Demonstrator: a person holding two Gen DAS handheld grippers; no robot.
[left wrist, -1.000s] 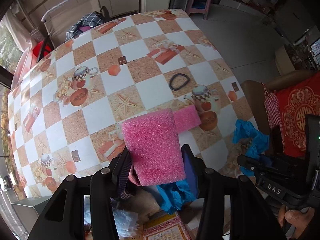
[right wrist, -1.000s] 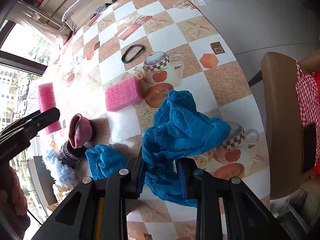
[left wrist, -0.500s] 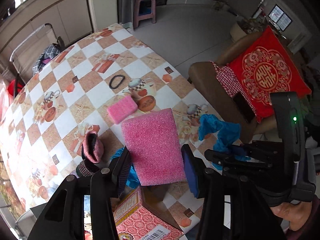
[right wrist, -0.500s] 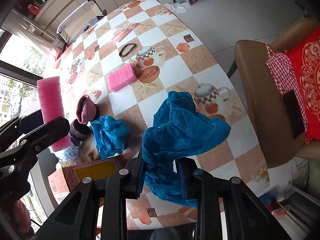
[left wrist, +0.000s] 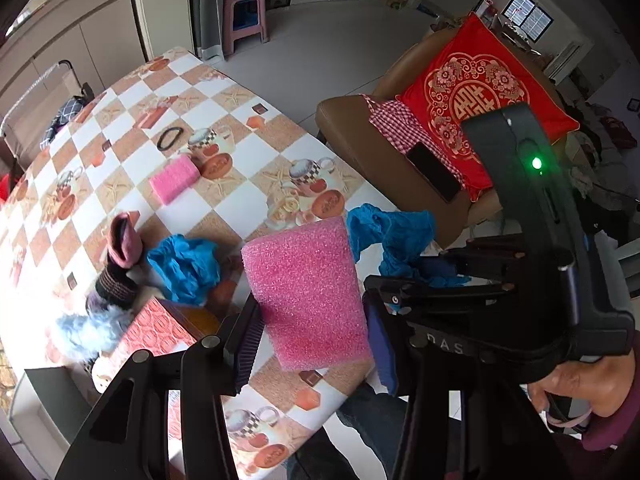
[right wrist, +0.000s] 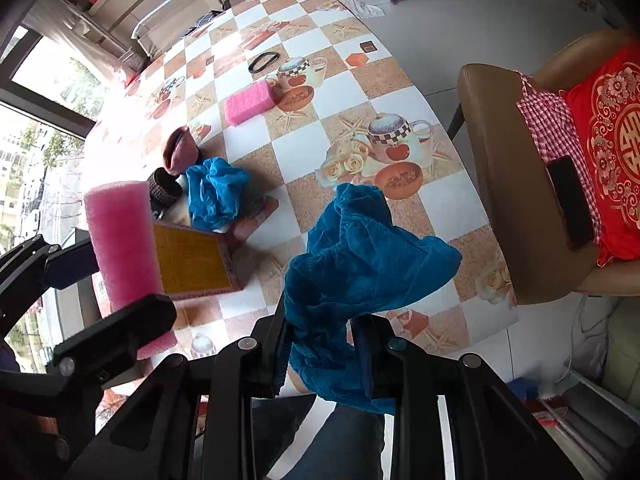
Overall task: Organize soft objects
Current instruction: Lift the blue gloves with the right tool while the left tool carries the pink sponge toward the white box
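My left gripper [left wrist: 312, 344] is shut on a large pink foam block [left wrist: 308, 292], held high above the table's near edge; the block also shows in the right wrist view [right wrist: 120, 240]. My right gripper [right wrist: 320, 352] is shut on a blue cloth [right wrist: 360, 264], also lifted; the cloth also shows in the left wrist view [left wrist: 396, 240]. On the table lie a second blue cloth [left wrist: 184, 264], a small pink sponge [left wrist: 174, 178], a maroon knit piece [left wrist: 124, 240], a dark knit cuff [left wrist: 114, 286] and a pale blue fluffy item [left wrist: 84, 330].
A red patterned box [left wrist: 160, 332] with an orange inside [right wrist: 192, 260] stands near the table's front edge. A black hair band [left wrist: 170, 138] lies farther back. A brown chair [right wrist: 500, 168] with a red cushion [right wrist: 612, 132] and a phone [right wrist: 570, 200] stands right of the table.
Both grippers have risen and pulled back from the table with their loads still held. The box, knit pieces and second blue cloth have come into view below.
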